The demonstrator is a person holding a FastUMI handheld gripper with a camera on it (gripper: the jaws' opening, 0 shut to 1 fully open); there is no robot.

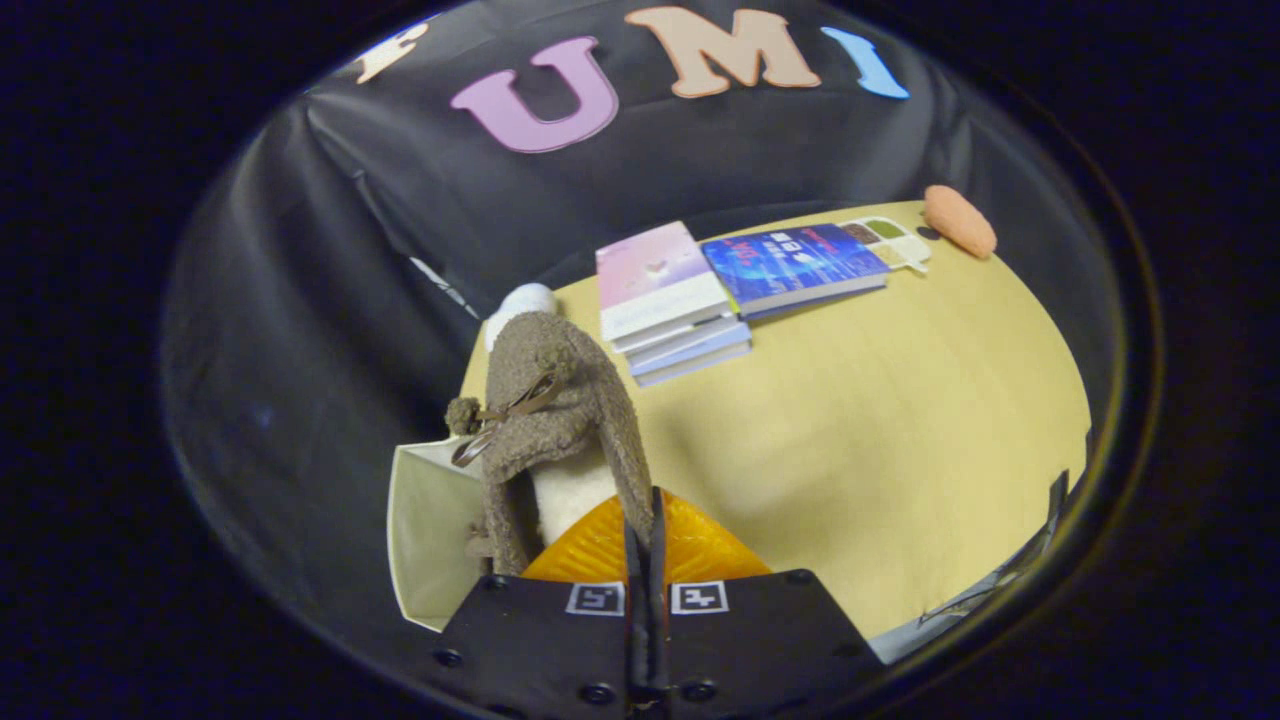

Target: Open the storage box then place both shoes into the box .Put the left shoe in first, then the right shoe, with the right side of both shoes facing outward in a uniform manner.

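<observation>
My gripper [645,505] is shut on the collar edge of a brown fuzzy shoe [560,400] with a pale lining and a small bow with a pompom on its side. The shoe hangs from the fingers, with its toe pointing away and up. Below it and to the left of the fingers is the cream storage box [425,530], open at the top, at the near left corner of the yellow table [880,420]. The shoe's lower part is over the box's right wall. Whether this is the left or right shoe I cannot tell. A white rounded thing [522,298] peeks out beyond the toe.
A stack of books [665,295] lies beyond the shoe, with a blue book [795,265] and a small colour-swatch card [890,240] to its right. An orange soft object [958,220] sits at the far right edge. The table's right edge [1050,500] is close.
</observation>
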